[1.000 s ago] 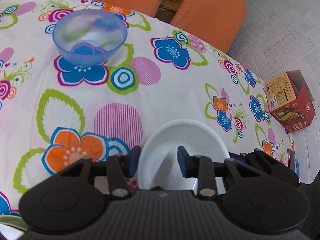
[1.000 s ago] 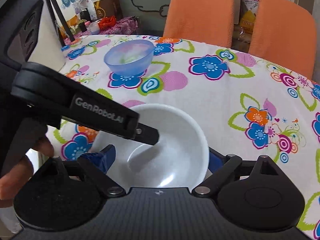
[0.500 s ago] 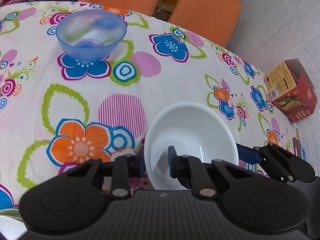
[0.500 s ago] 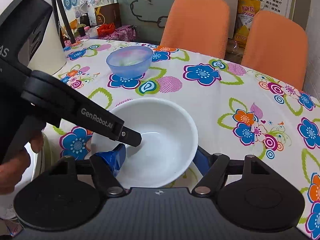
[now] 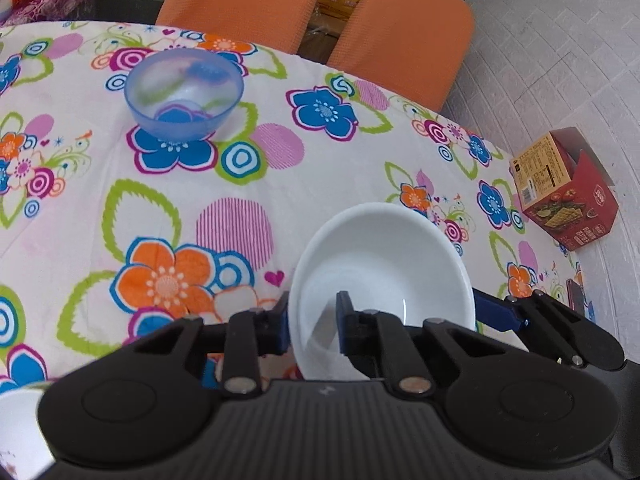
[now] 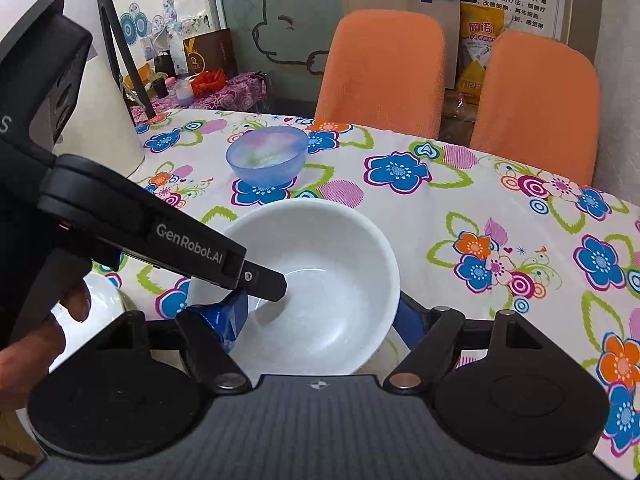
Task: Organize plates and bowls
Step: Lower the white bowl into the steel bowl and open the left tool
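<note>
We've got the white bowl (image 5: pixel 384 264) at the near edge of the table (image 5: pixel 328 184), on the flowered cloth. Our left gripper (image 5: pixel 311 320) is clamped on the bowl's left rim: one blue pad outside the wall, the other finger inside. In the right wrist view the same left gripper (image 6: pixel 256 292) comes in from the left w/ its black finger dipping into the bowl (image 6: pixel 320 280). A hand (image 6: pixel 44 320) holds its handle at the left edge.

Our right gripper (image 6: pixel 316 316) sits wide apart, one blue pad on each side of the bowl; can't tell if the pads touch the walls or just sit beside them. From the left view only its finger shows, at the bowl's right side.

Blue see-through bowl (image 5: pixel 184 94) stands upright farther back on the table, well apart from the white one. Two orange chairs (image 5: pixel 400 28) behind the table. A red box (image 5: pixel 568 188) lies on the floor to the right.
</note>
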Demonstrator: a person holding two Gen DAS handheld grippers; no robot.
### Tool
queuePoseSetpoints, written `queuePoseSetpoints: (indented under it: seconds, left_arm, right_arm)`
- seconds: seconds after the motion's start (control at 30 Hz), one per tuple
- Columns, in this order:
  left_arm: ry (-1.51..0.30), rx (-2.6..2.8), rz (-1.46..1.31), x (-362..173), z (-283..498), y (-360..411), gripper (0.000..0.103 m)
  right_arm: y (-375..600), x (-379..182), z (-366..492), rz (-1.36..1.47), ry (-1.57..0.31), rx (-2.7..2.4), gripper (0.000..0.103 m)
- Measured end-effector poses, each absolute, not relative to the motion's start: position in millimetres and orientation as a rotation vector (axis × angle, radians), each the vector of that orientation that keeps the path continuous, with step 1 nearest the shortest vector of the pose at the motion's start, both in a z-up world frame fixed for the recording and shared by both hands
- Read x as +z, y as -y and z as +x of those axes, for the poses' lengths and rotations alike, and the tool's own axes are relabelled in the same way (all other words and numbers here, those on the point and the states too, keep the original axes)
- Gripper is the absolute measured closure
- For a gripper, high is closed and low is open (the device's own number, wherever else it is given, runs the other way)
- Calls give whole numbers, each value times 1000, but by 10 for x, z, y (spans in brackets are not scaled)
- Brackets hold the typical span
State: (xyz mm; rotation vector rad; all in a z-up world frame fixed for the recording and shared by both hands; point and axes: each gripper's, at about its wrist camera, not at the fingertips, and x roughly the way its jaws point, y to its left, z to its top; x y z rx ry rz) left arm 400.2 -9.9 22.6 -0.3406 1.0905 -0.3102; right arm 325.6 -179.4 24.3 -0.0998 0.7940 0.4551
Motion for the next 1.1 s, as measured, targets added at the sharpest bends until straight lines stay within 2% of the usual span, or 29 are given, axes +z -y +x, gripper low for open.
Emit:
queuePoseSetpoints:
  seconds: [0.37,0.83,0.93,0.97,1.0,1.03,1.1]
  left_arm:
    - [-1035,-369,-305,492,3085,327,93]
    - [-1164,-440,-305,133,2722,485,92]
    - [-1156,-454,-315,103,2713,463,82]
    - [-1155,-457,-327,102,2720,453,74]
    - [-1148,-456,-328,112,2717,443,58]
    - [-1137,-454,-320,133,2707,435,53]
    - [-1110,-458,-309,190,2678,412,52]
  right_arm:
    - [2023,303,2368,-64,-818,373,37]
    - [2248,78,2127,-12,-945,388,37]
    - [2259,76,2123,-7,-932,386,38]
    - [2278,81,2115,4,-924,381,38]
    - [2294,88,2106,14,-915,376,38]
    - [2309,97,2094,20,-905,371,38]
    - [2334,120,2070,10,-884,341,38]
